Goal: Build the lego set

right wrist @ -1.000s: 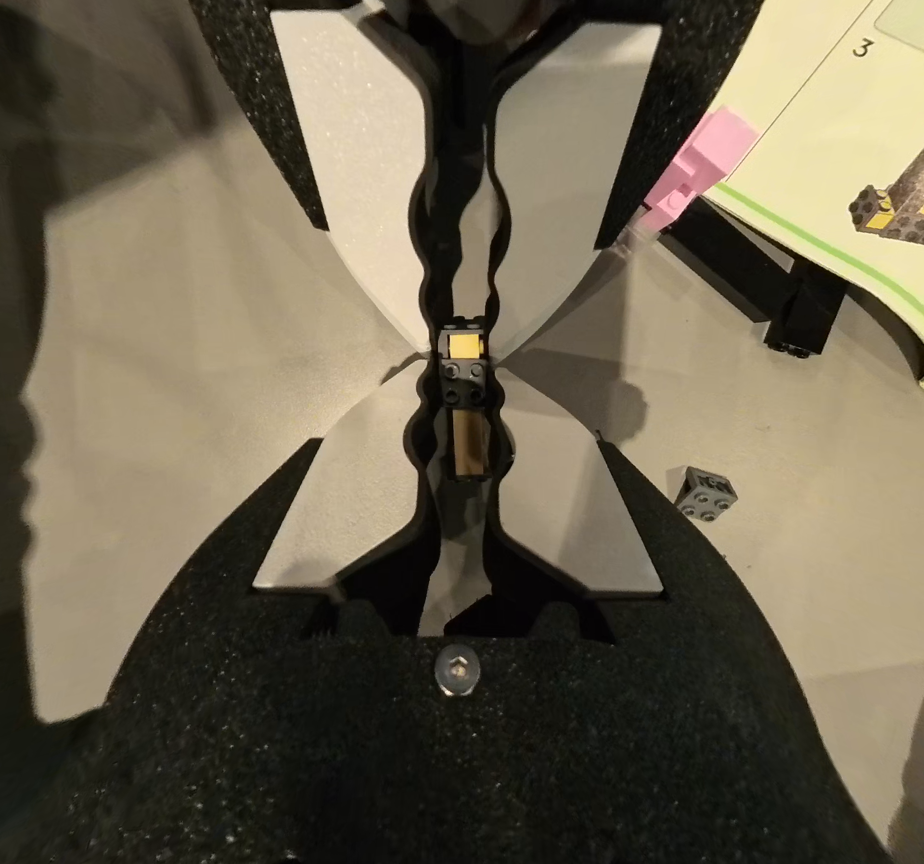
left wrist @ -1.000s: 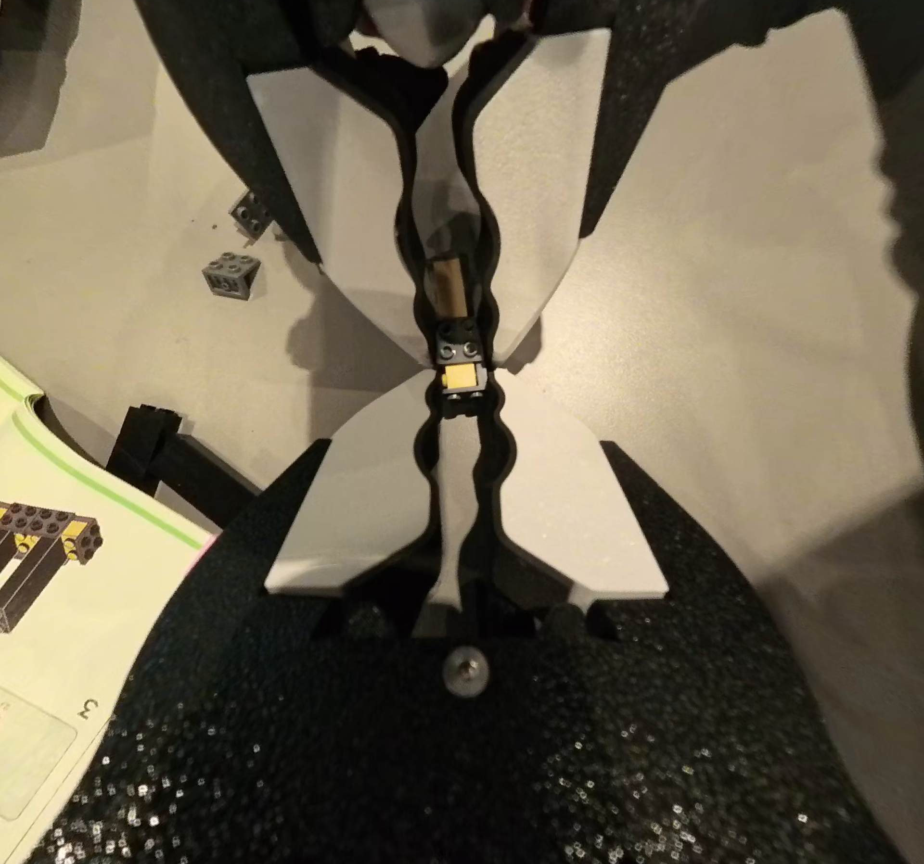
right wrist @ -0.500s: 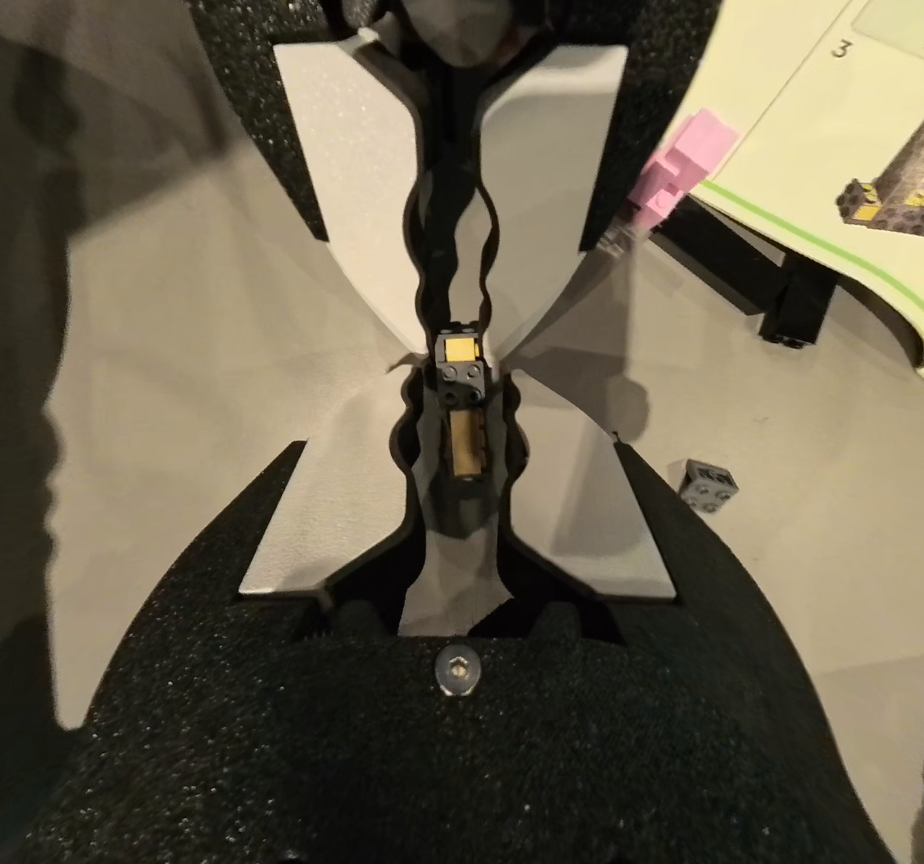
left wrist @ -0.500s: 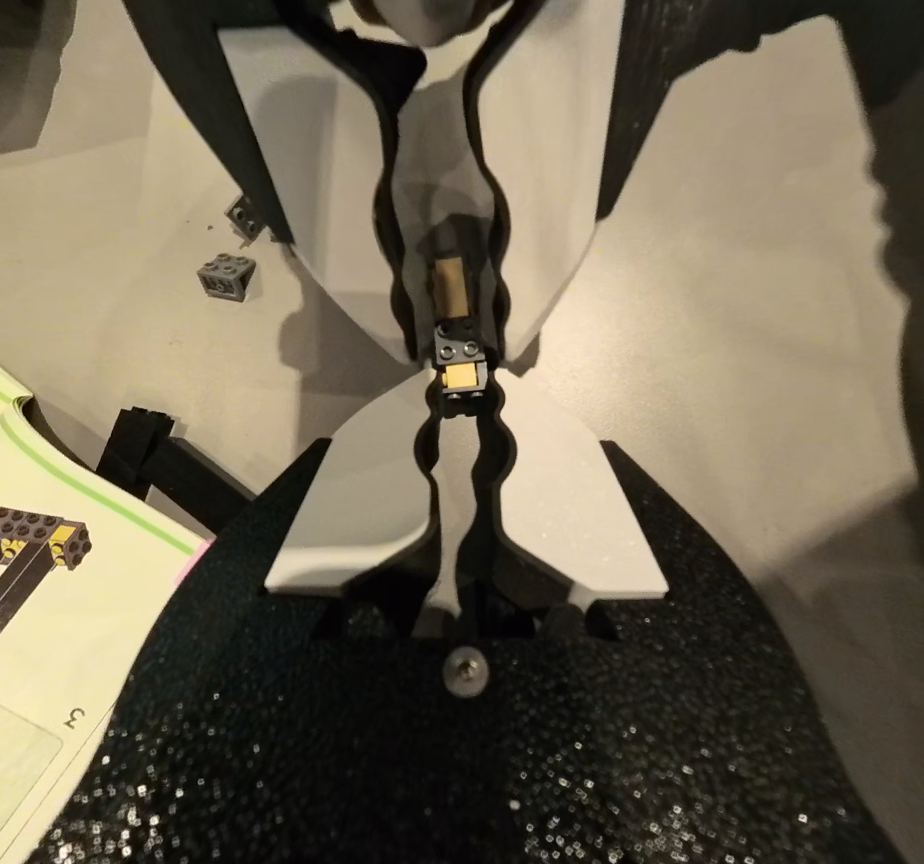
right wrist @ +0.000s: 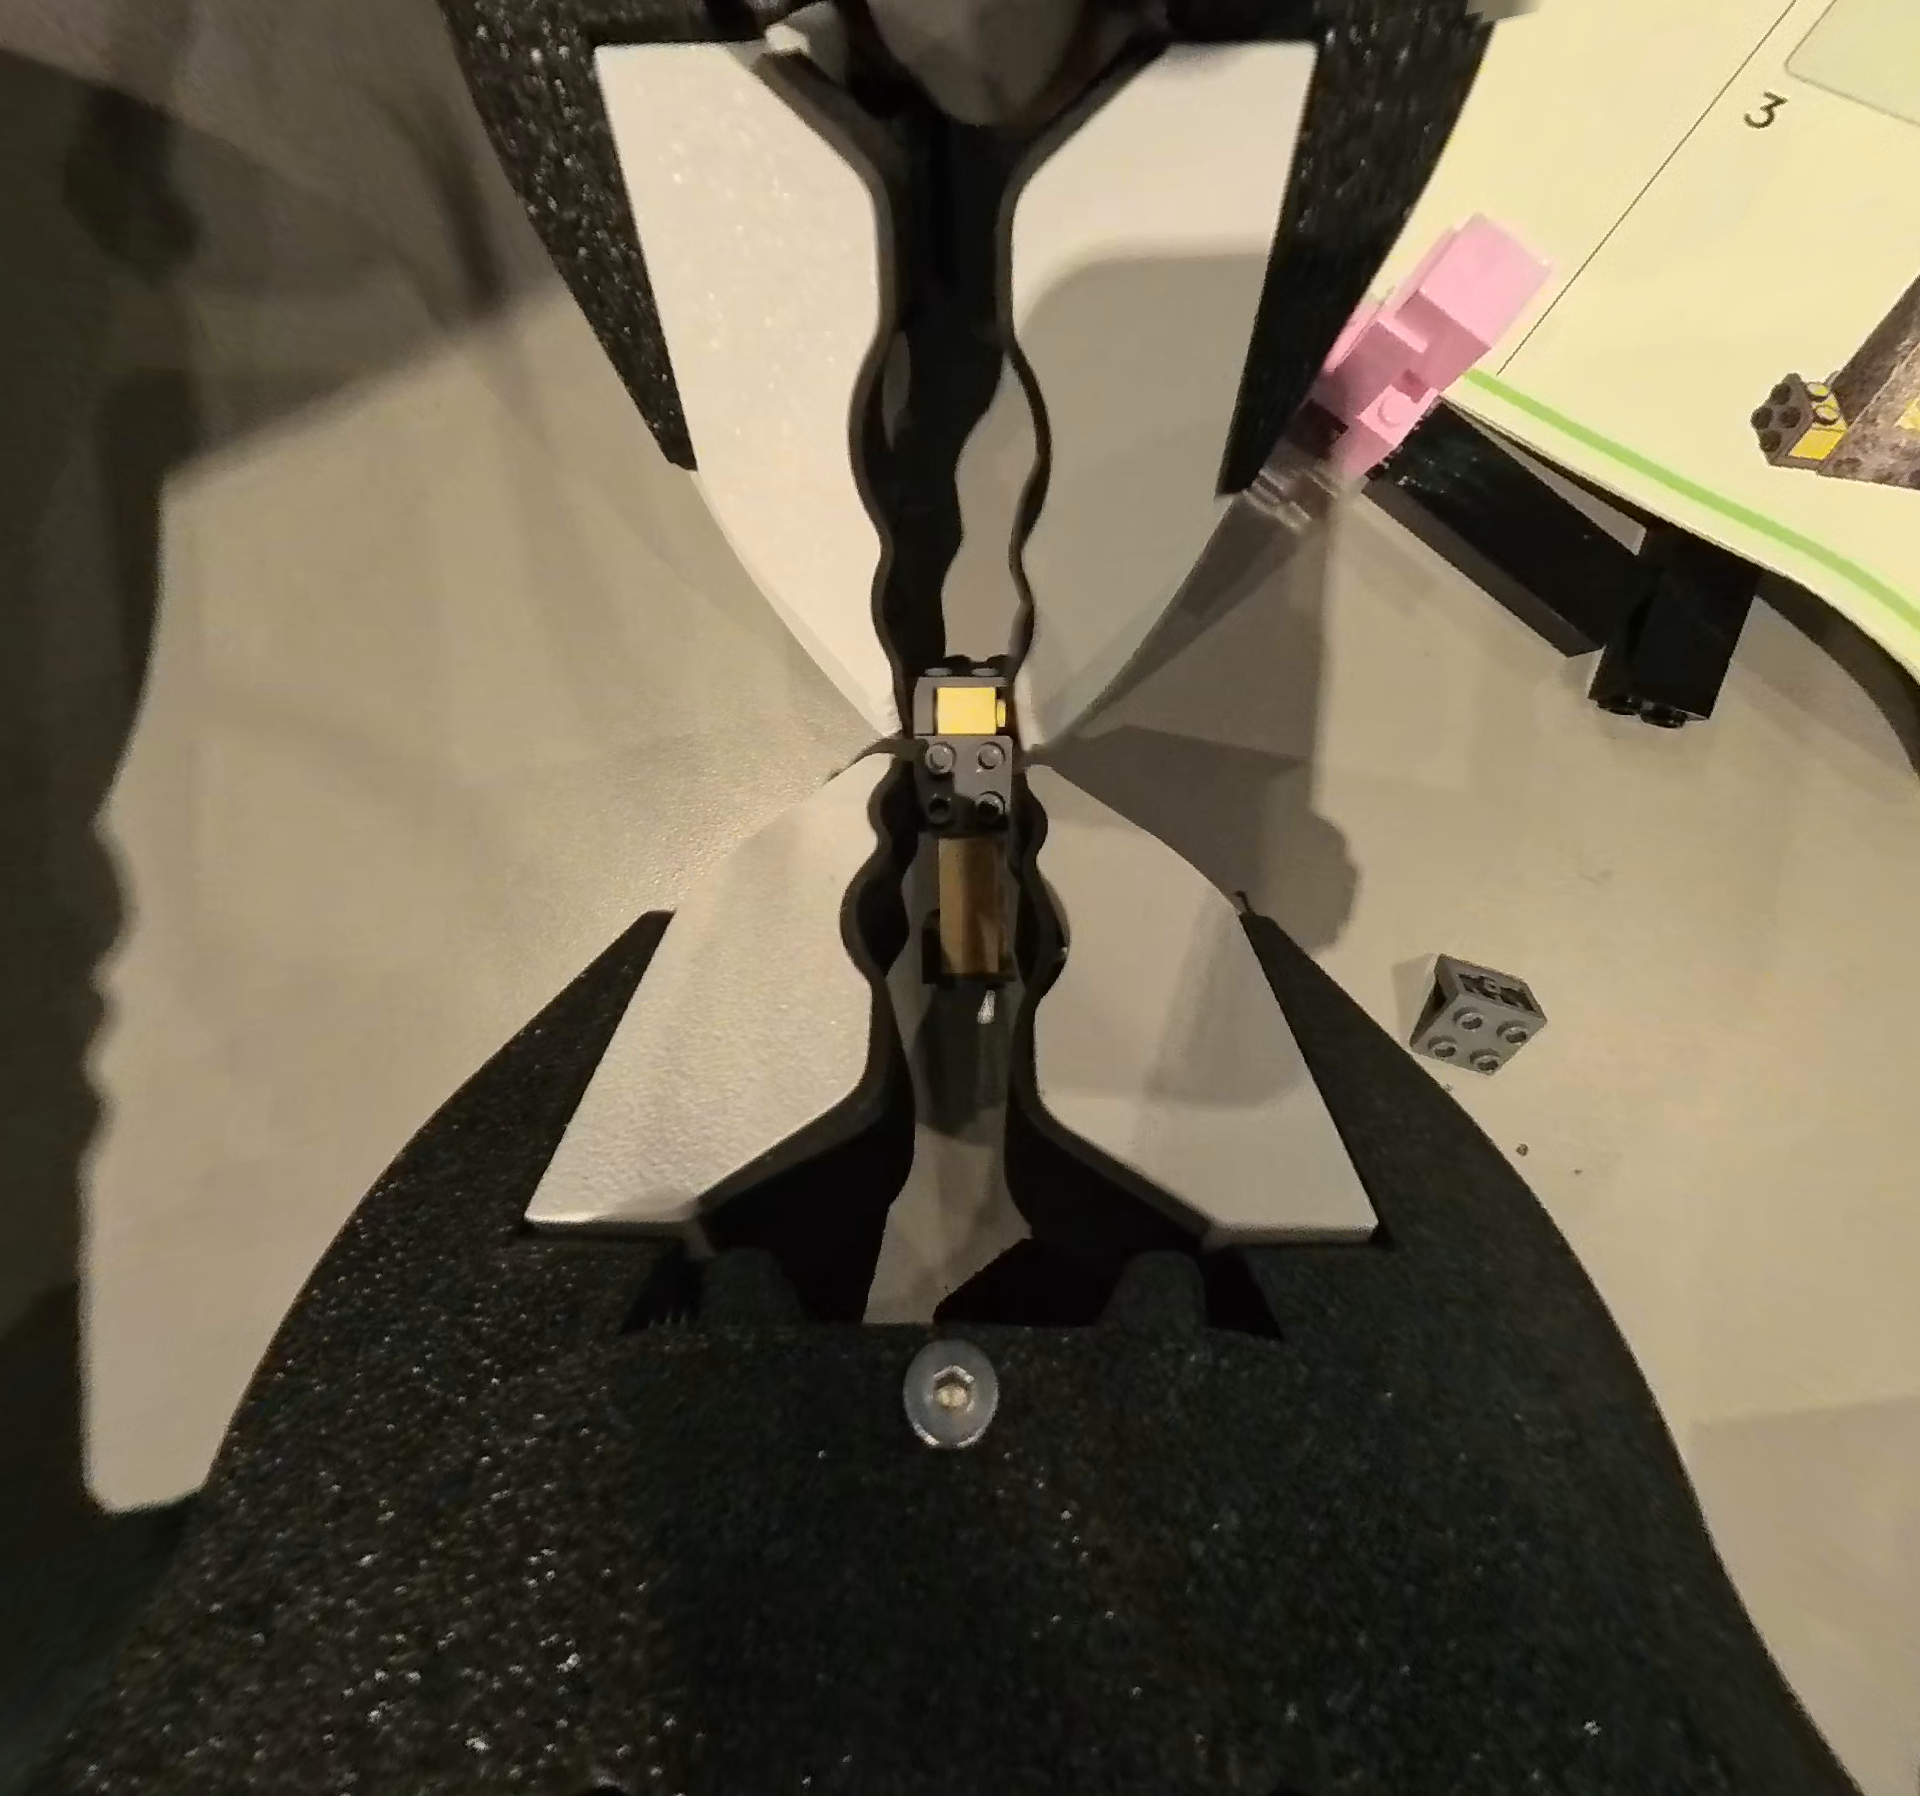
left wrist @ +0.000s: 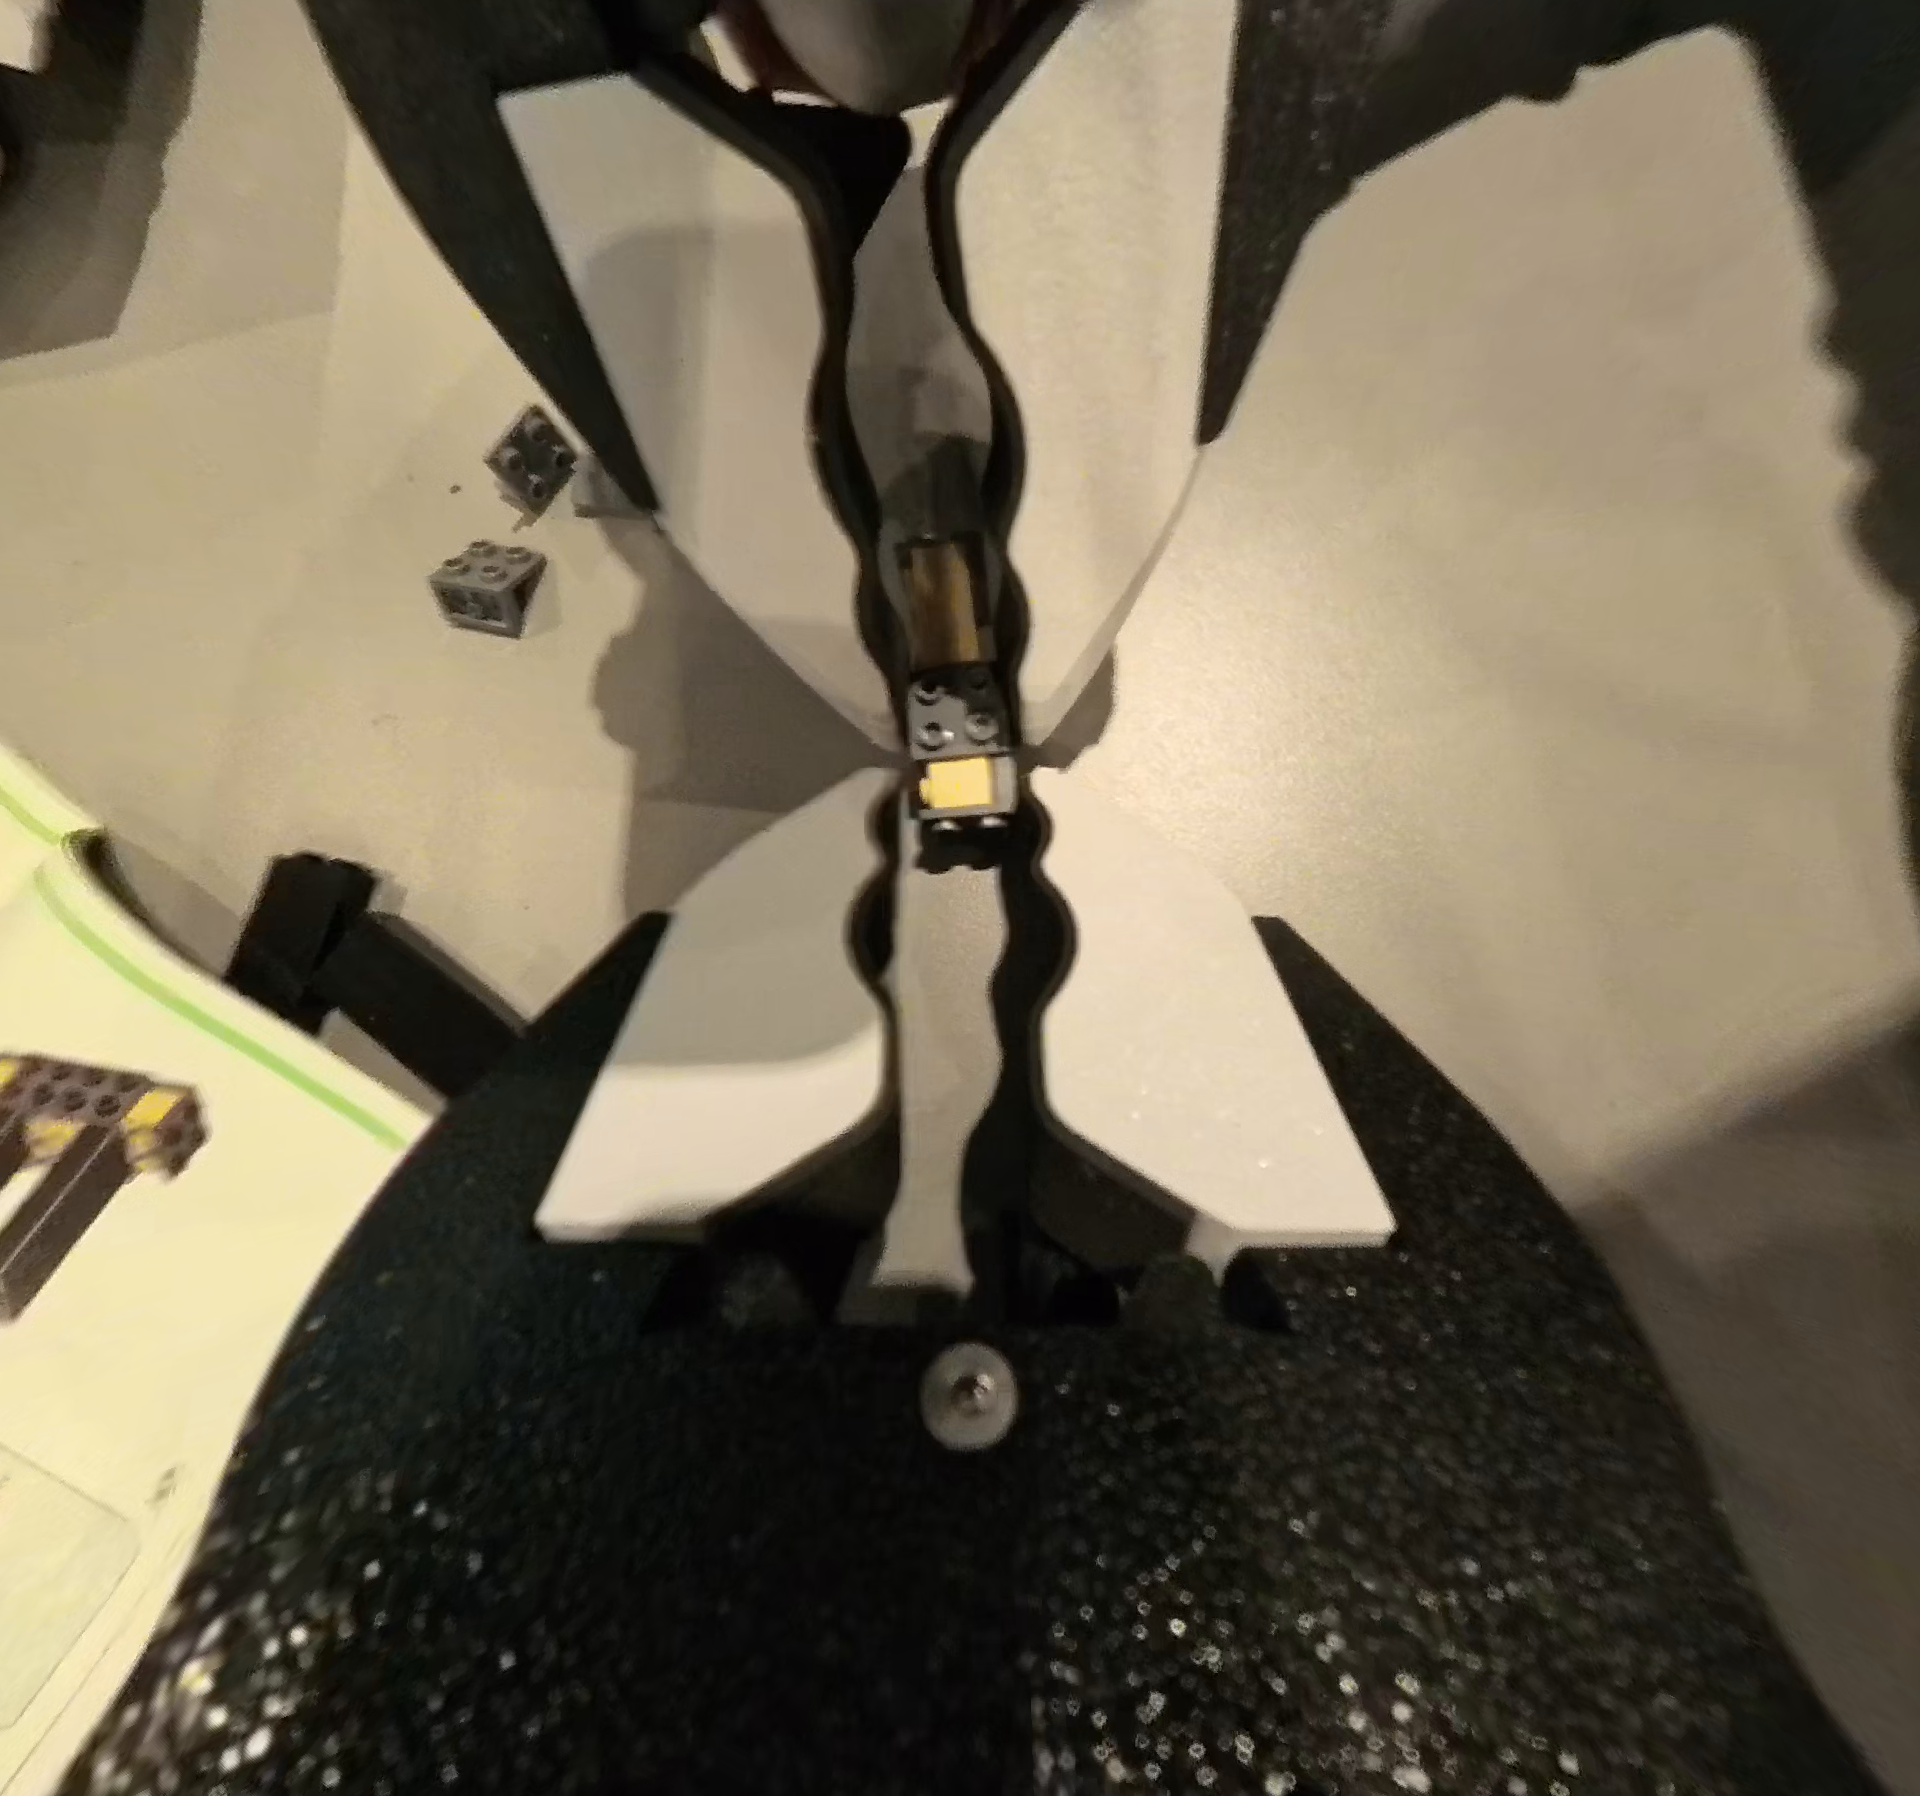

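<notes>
My two grippers meet tip to tip above the grey table. In the left wrist view, my left gripper (left wrist: 961, 816) is shut on a small black piece with a yellow face (left wrist: 958, 782). In the right wrist view, my right gripper (right wrist: 966, 796) is shut on a dark grey studded brick (right wrist: 968, 778) with a brownish-gold part (right wrist: 971, 915) behind it between the fingers. The grey brick and the yellow-faced piece (right wrist: 961, 707) touch end to end. The join between them is partly hidden by the fingertips.
An open instruction booklet (left wrist: 114, 1227) lies at the left, with black long bricks (left wrist: 353, 977) partly under its edge. Two loose dark grey bricks (left wrist: 488, 583) lie on the table. In the right wrist view a pink brick (right wrist: 1434, 333) sits by the booklet (right wrist: 1714, 240). Less than 4 cm separates the two grippers' tips.
My right gripper's fingers spread slightly half a second ago and have narrowed again on the grey brick. Both grippers shifted a little. The two pieces stay pressed together.
</notes>
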`<move>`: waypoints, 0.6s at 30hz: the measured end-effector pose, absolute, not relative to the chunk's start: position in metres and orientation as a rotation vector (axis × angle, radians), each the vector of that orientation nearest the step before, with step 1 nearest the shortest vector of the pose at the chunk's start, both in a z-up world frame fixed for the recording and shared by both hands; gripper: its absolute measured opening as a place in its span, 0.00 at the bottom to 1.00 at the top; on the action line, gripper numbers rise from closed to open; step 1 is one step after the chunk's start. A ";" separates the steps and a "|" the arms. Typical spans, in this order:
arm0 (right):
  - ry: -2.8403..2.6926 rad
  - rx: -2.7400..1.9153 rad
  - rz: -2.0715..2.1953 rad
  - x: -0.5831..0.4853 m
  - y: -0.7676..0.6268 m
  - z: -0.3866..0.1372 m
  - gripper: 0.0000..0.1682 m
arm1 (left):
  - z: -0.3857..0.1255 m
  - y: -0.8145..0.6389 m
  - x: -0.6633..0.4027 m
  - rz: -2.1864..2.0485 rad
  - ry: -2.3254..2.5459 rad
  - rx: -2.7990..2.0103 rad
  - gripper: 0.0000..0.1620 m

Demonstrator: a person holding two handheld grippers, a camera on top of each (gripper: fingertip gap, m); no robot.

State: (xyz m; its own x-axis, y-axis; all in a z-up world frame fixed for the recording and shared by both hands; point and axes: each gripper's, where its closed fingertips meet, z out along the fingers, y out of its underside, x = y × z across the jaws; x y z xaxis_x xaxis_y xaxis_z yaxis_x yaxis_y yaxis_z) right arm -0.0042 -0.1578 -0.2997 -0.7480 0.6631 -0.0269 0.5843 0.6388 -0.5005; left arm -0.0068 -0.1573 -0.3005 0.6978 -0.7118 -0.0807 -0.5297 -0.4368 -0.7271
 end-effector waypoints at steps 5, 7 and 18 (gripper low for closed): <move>-2.697 -1.013 0.737 -0.004 -0.158 -0.300 0.10 | -0.300 -0.157 -0.004 -0.288 0.972 -2.126 0.10; -2.697 -1.006 0.740 -0.004 -0.158 -0.300 0.10 | -0.300 -0.157 -0.004 -0.298 0.967 -2.125 0.10; -2.730 -0.995 0.700 -0.003 -0.159 -0.300 0.10 | -0.301 -0.158 -0.004 -0.307 0.999 -2.143 0.10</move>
State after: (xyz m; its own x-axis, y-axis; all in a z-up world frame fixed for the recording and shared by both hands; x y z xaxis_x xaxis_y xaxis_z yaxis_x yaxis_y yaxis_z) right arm -0.0031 -0.1594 -0.2998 -0.7681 0.6402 -0.0156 0.5688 0.6708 -0.4759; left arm -0.0042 -0.1584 -0.3009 0.6682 -0.7388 -0.0880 -0.5622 -0.4238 -0.7102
